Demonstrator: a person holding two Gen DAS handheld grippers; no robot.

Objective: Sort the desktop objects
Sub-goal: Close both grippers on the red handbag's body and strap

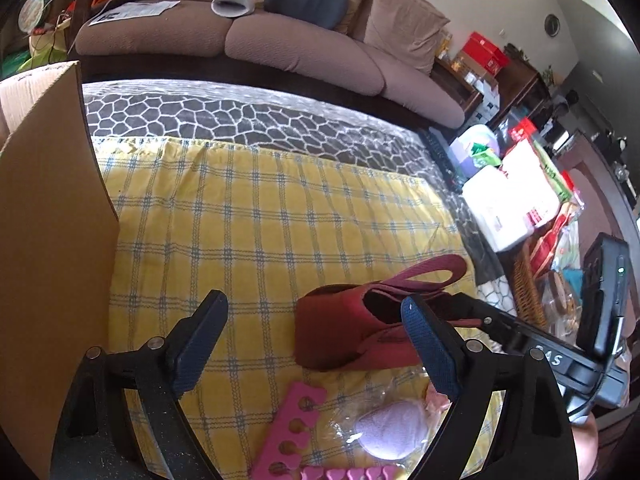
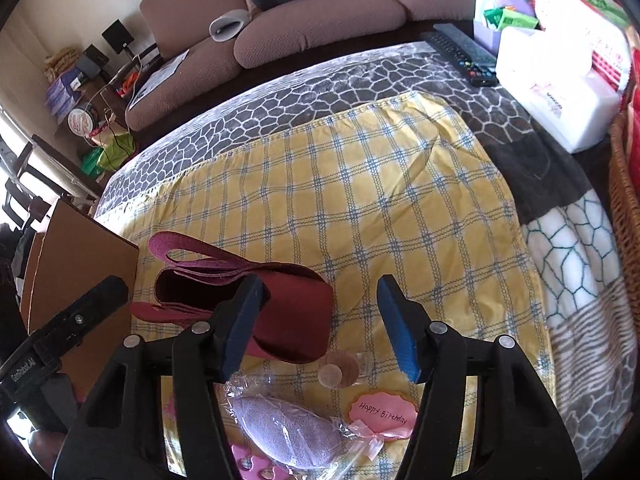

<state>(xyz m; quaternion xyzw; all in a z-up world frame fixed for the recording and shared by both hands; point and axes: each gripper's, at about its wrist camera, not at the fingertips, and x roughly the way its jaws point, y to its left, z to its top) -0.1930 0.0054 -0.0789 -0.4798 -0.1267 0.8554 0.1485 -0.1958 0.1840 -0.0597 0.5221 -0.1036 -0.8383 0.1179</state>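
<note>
A dark red felt bag [image 1: 340, 328] [image 2: 288, 312] with long handles lies on its side on the yellow checked cloth [image 1: 260, 216] [image 2: 380, 200]. In front of it lie a pink toe separator [image 1: 292, 428] [image 2: 248, 464], a lilac sponge in clear wrap [image 1: 392, 424] [image 2: 288, 428], a pink "Happy Birthday" tag [image 2: 380, 412] and a small round clear piece [image 2: 344, 368]. My left gripper [image 1: 314, 304] hangs open above the cloth, its right finger over the bag's mouth. My right gripper [image 2: 320, 286] is also open, with only the bag's corner and cloth showing between its pads.
A cardboard box [image 1: 48, 240] [image 2: 80, 264] stands at the cloth's left edge. Off to the right are a remote control [image 2: 460, 52], a white tissue pack [image 2: 560, 96] and a wicker basket [image 2: 628, 200]. A brown sofa [image 1: 280, 40] runs behind the table.
</note>
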